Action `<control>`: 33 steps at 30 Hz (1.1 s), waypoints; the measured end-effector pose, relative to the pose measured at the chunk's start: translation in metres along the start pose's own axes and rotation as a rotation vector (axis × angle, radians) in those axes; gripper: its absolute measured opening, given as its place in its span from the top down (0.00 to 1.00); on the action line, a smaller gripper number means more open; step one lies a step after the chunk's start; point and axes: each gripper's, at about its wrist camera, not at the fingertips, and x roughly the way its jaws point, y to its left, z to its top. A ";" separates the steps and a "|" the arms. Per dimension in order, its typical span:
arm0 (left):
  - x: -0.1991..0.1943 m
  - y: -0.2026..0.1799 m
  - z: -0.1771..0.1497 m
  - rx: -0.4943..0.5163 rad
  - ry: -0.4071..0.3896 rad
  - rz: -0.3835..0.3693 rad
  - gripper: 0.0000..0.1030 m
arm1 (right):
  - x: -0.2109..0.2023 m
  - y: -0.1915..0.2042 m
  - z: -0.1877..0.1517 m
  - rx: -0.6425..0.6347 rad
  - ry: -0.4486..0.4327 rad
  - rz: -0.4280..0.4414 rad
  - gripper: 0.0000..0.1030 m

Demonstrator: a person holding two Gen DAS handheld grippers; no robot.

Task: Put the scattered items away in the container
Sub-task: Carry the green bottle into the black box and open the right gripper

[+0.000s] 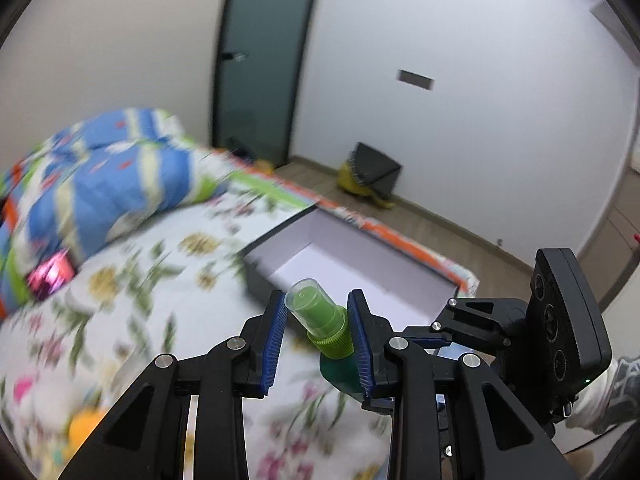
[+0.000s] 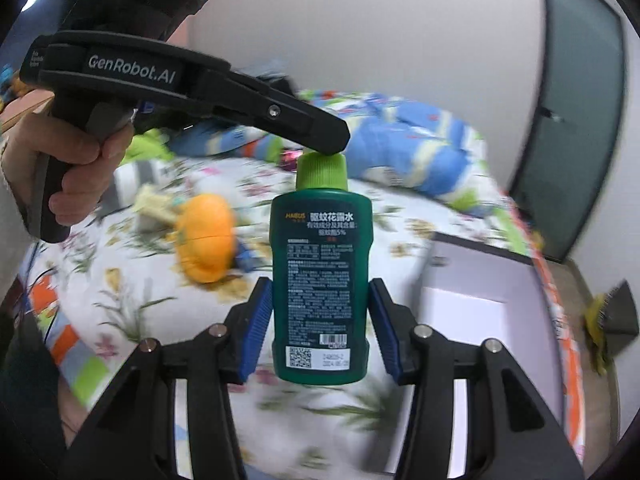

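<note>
A bed [image 1: 168,264] with a white floral sheet fills the lower part of both views, its far edge trimmed in orange and green. A rumpled quilt [image 1: 104,168] in blue, white and green lies heaped toward the bed's far side. Behind it stand plain white walls [image 1: 480,80] and a tall frosted-glass door [image 1: 264,60] in a dark frame. The floor [image 1: 460,240] is pale wood planking. A dark grey bin [image 1: 374,170] leans against the wall's base.

Both wrist views sit close over the bed [image 1: 168,280], sharing the bottle [image 2: 322,280] and box [image 1: 360,268].
</note>
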 end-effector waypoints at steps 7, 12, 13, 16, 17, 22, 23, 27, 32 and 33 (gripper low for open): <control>0.114 -0.028 0.044 0.005 0.029 -0.088 0.69 | 0.003 -0.100 -0.023 0.086 0.071 -0.140 0.53; 0.179 -0.036 0.045 -0.010 0.085 -0.102 0.69 | 0.025 -0.144 -0.050 0.166 0.135 -0.156 0.53; 0.189 -0.038 0.043 -0.011 0.096 -0.100 0.69 | 0.031 -0.149 -0.056 0.179 0.151 -0.155 0.53; 0.210 -0.041 0.032 -0.016 0.131 -0.093 0.69 | 0.045 -0.163 -0.074 0.214 0.193 -0.137 0.53; 0.216 -0.040 0.029 -0.019 0.142 -0.087 0.69 | 0.049 -0.165 -0.078 0.223 0.205 -0.129 0.53; 0.241 -0.033 0.014 -0.042 0.216 -0.011 0.28 | 0.056 -0.170 -0.088 0.254 0.209 -0.131 0.53; 0.243 -0.032 0.011 -0.043 0.221 -0.010 0.18 | 0.054 -0.170 -0.087 0.258 0.195 -0.141 0.53; 0.234 -0.038 0.004 -0.031 0.184 -0.021 0.04 | 0.046 -0.168 -0.082 0.295 0.165 -0.154 0.47; 0.200 -0.048 0.002 -0.030 0.137 -0.006 0.00 | 0.025 -0.149 -0.073 0.283 0.130 -0.190 0.21; 0.190 -0.049 0.002 -0.034 0.124 -0.002 0.00 | 0.019 -0.146 -0.072 0.284 0.120 -0.186 0.15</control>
